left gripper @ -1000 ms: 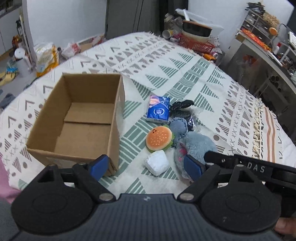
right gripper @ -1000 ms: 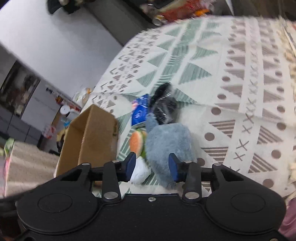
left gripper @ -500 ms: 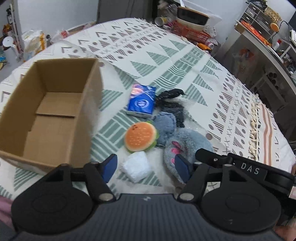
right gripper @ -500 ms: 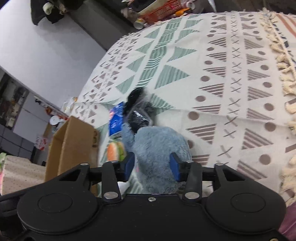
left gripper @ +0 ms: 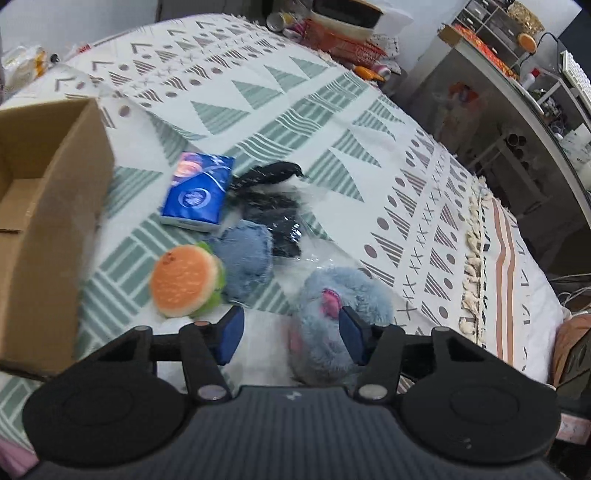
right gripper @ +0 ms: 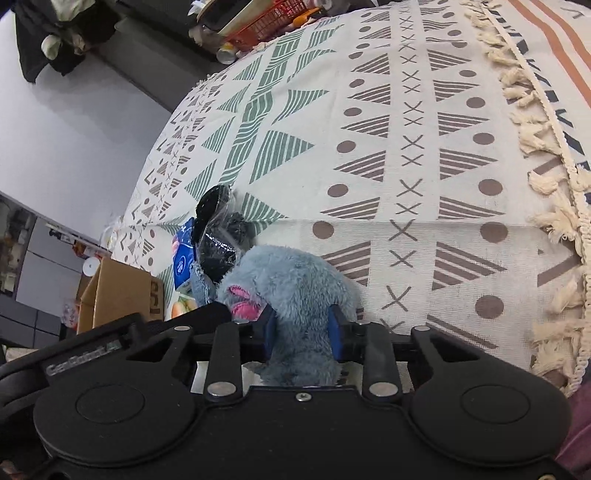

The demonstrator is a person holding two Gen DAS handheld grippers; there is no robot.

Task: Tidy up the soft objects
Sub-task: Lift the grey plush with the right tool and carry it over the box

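Note:
A grey-blue plush toy (left gripper: 332, 295) lies on the patterned cloth. My right gripper (right gripper: 301, 332) is shut on the plush toy (right gripper: 295, 284), pads pressed into its fur. My left gripper (left gripper: 290, 332) is open, its jaws on either side of the same plush, close above it. Left of the plush lie a burger plush (left gripper: 184, 280), a blue denim pouch (left gripper: 245, 258), a blue tissue pack (left gripper: 199, 192) and a black item in clear wrap (left gripper: 273, 206). An open empty cardboard box (left gripper: 44, 192) stands at the left.
The bed's tasselled cloth edge (left gripper: 476, 236) runs along the right. A cluttered shelf and counter (left gripper: 517, 74) stand beyond it. A red basket and containers (left gripper: 343, 33) sit past the far end of the bed.
My left gripper has swung right, from over the box edge and white bundle to over the plush toy. My right gripper has moved onto the plush and closed on it.

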